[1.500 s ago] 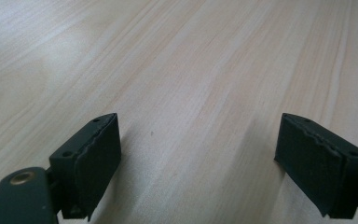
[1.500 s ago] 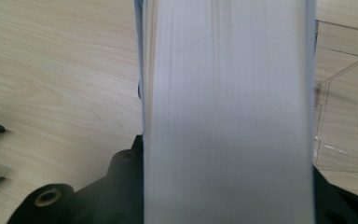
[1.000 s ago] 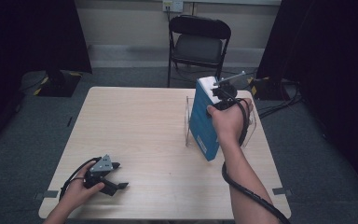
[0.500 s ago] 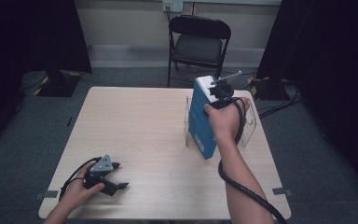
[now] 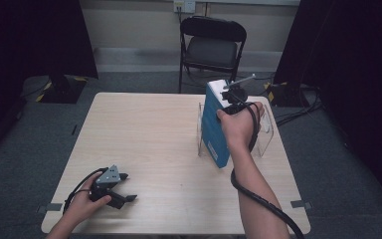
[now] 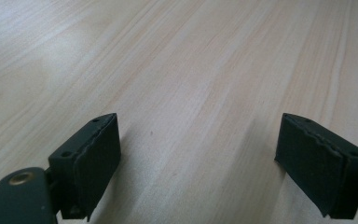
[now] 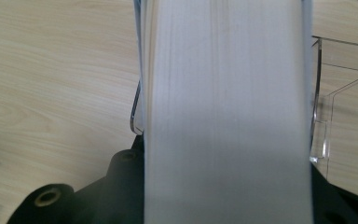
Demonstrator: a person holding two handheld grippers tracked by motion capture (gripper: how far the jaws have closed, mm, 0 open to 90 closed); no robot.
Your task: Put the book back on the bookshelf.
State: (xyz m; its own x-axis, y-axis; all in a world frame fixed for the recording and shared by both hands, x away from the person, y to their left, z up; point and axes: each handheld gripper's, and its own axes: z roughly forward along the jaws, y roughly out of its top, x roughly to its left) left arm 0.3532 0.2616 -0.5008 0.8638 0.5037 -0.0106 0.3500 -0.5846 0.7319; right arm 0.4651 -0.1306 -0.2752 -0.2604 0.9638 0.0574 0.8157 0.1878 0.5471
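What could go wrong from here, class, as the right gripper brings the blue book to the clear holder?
1. The blue book is held at its top end by the right gripper, so its long body could swing or slip.
2. Its lower corner hangs by the clear holder; catching a wall might tip or shove the light stand.
3. The left gripper rests open on the table, far off, so it cannot steady the holder.

table (image 5: 149,139): pale wood-grain, smooth, matt | book (image 5: 214,130): blue cover, white paper page block | holder (image 7: 324,93): clear glossy plastic | left gripper (image 6: 198,154) pads: black, matt, ridged
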